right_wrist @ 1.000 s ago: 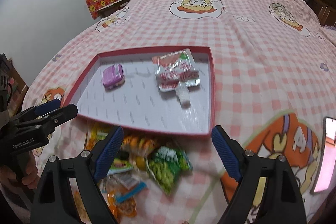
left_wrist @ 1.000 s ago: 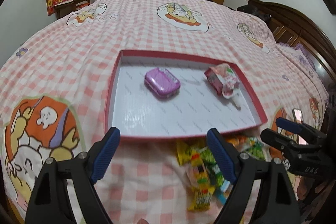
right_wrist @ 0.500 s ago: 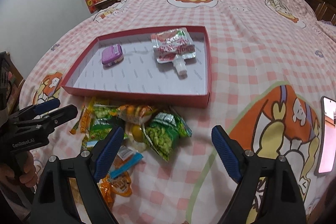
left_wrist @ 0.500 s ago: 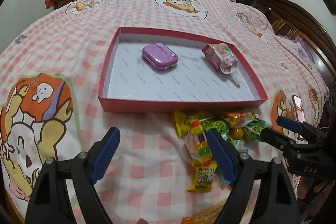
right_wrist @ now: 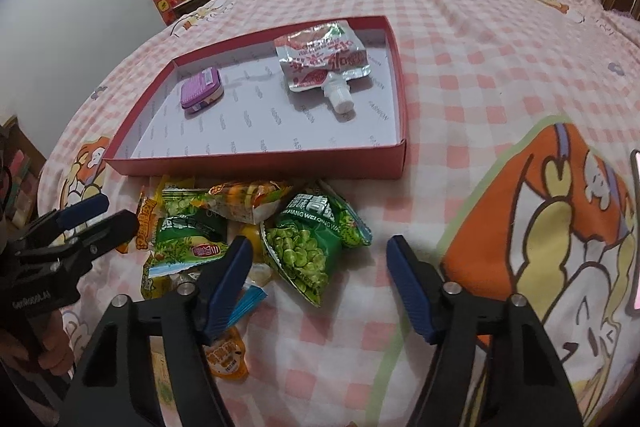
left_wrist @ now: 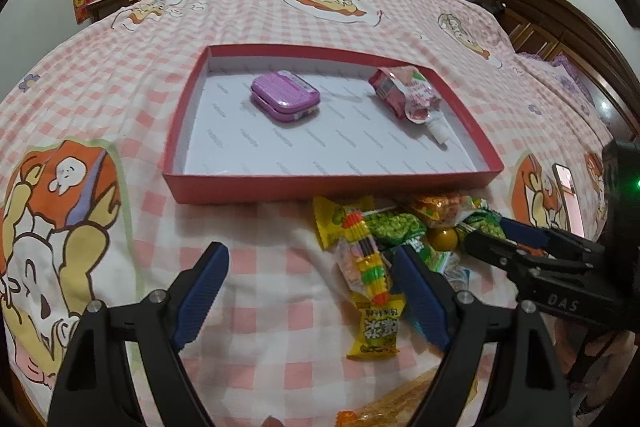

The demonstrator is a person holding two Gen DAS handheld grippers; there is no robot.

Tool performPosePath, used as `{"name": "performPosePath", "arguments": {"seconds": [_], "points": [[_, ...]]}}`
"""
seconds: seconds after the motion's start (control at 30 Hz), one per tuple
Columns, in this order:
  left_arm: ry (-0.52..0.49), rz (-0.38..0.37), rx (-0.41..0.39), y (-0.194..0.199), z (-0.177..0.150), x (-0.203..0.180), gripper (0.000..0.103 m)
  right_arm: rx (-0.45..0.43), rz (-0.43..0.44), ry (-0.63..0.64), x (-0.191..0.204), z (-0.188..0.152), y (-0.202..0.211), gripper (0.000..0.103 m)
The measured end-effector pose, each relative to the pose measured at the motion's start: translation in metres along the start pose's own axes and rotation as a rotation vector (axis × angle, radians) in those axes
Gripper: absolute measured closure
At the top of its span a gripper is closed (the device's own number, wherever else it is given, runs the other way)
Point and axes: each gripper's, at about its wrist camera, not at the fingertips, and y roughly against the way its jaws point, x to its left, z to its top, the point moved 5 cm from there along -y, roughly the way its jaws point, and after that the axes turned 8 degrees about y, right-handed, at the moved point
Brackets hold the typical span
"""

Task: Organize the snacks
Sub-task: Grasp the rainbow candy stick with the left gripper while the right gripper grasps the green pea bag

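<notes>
On the bed (left_wrist: 280,11), a tin (left_wrist: 285,97) at nine o'clock of a pouch (left_wrist: 406,93) in the tray (left_wrist: 320,187); snack packets (right_wrist: 304,247) at six o'clock.

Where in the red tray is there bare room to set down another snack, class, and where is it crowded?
Free: the tray floor left of the purple tin, and the strip along its near wall. Crowded: the snack pile on the bedspread in front of the tray.

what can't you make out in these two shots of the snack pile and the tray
- Left wrist view: the snack pile is partly behind the left gripper.
- Left wrist view: an orange packet is cut off by the bottom edge.
- Right wrist view: the right gripper covers the blue-edged packet.
- Both views: print on the tray floor is too small.
</notes>
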Motion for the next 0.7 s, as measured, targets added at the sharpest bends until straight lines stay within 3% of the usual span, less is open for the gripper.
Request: {"name": "performPosePath", "arguments": {"seconds": [0.37,0.43,0.7], "points": [[0.021,0.022,0.03,-0.013,-0.006,0.002,0.021,-0.018,0.023,-0.001,-0.001,-0.004,-0.002,0.049],[0.017,0.012,0.031,-0.013,-0.006,0.001,0.028,-0.025,0.025,0.0,-0.001,-0.005,0.0,0.055],[-0.029,0.005,0.035,-0.024,-0.012,-0.017,0.047,-0.031,0.031,-0.008,-0.004,-0.008,0.002,0.055]]}}
